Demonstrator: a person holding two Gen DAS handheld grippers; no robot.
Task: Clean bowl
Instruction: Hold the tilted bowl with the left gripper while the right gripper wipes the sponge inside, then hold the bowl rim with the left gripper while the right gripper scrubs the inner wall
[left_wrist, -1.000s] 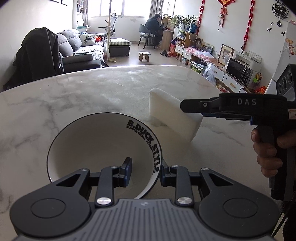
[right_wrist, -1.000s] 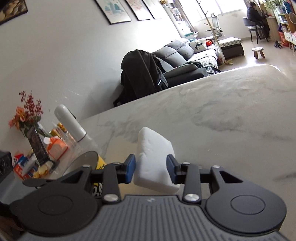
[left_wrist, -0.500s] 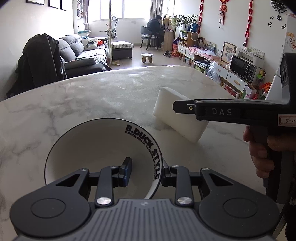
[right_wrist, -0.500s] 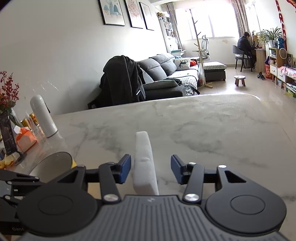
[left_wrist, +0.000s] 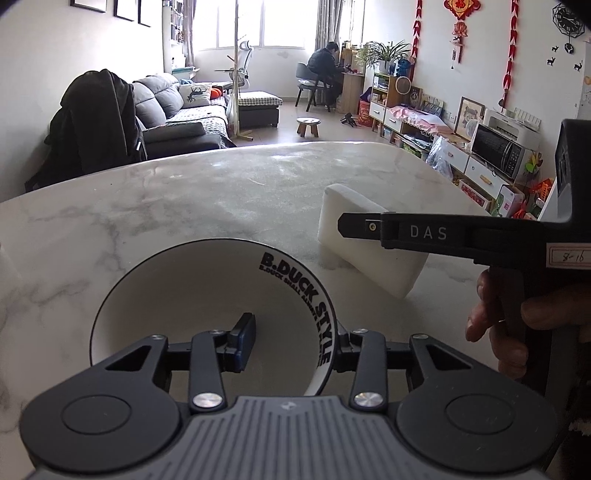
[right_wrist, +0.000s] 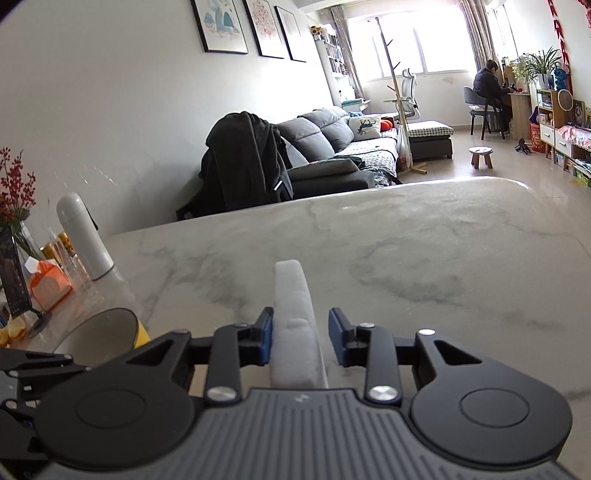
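**A:** Where's your bowl (left_wrist: 207, 295) right now?

**B:** Near the front edge of the marble counter (left_wrist: 184, 199), tipped toward you. Your left gripper (left_wrist: 291, 347) straddles its right-hand rim, one finger inside the white hollow, the other outside. Those jaws are easing apart with the rim between them; I can't tell whether the pads press on it.

**A:** And beside the bowl?

**B:** Just right of the bowl and a little farther back, a white sponge (left_wrist: 369, 240) stands on its long edge on the counter. Your right gripper (right_wrist: 301, 339) reaches across it from the right, its jaws closing with the sponge between them. The left pad touches the sponge; the right pad stands a little clear. Your hand (left_wrist: 498, 317) grips the handle to the right of the bowl.

**A:** Anything crowding the bowl?

**B:** Only that gripper body over the sponge. From the right wrist view, left of the bowl and by the wall, there's a white flask (right_wrist: 83, 236), an orange tissue pack (right_wrist: 48, 284), and red flowers (right_wrist: 14, 188) in a vase.

**A:** And beyond the bowl?

**B:** The counter runs bare to its far rounded edge. Past it, a chair draped in a black coat (left_wrist: 96, 122), a grey sofa (left_wrist: 177, 110), a small stool (left_wrist: 308, 125), and a person (left_wrist: 325, 62) seated at a desk by the windows. Along the right wall, low cabinets with a microwave (left_wrist: 498, 151).
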